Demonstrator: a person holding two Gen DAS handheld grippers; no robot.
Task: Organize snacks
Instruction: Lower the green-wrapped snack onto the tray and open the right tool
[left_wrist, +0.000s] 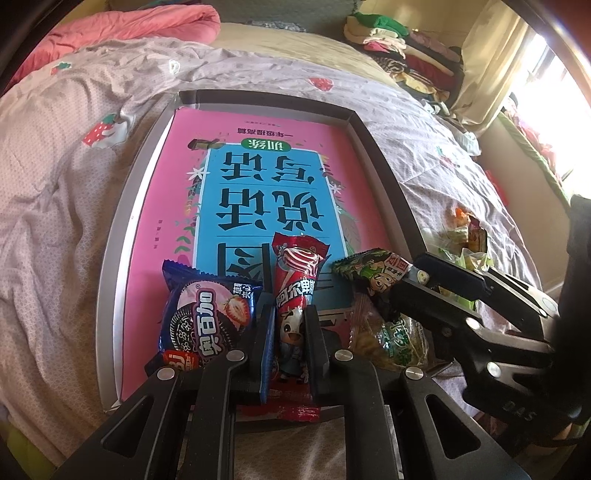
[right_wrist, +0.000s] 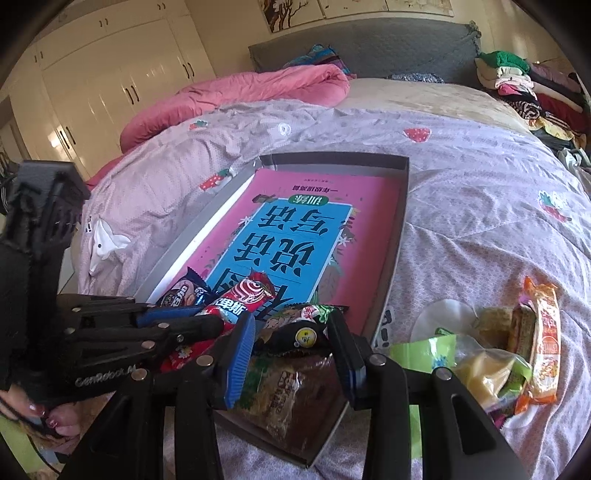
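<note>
On the left of the shallow grey tray (left_wrist: 122, 236), the blue cookie pack (left_wrist: 207, 321) lies flat over the pink book (left_wrist: 155, 206), its long axis running away from the camera. Right beside it, the left hand-held gripper (left_wrist: 286, 332) is clamped tight on the red candy wrapper (left_wrist: 295, 280), which points lengthwise up the tray, its crimped tail sticking out below the fingers. Further right sits the green snack packet (left_wrist: 373, 273), angled across the tray's near corner, with a yellowish noodle pack (left_wrist: 384, 339) below it; the labels there are hard to read. The right hand-held gripper (right_wrist: 291, 332) has its jaws part open astride the green packet's dark end; whether the pads press it I cannot tell. The tray's far half is bare book cover, plenty of open room. Past the tray's right edge, a loose heap of snacks (right_wrist: 517, 347) waits on the strawberry quilt (right_wrist: 480, 192), partly cut off by the gripper frame.
</note>
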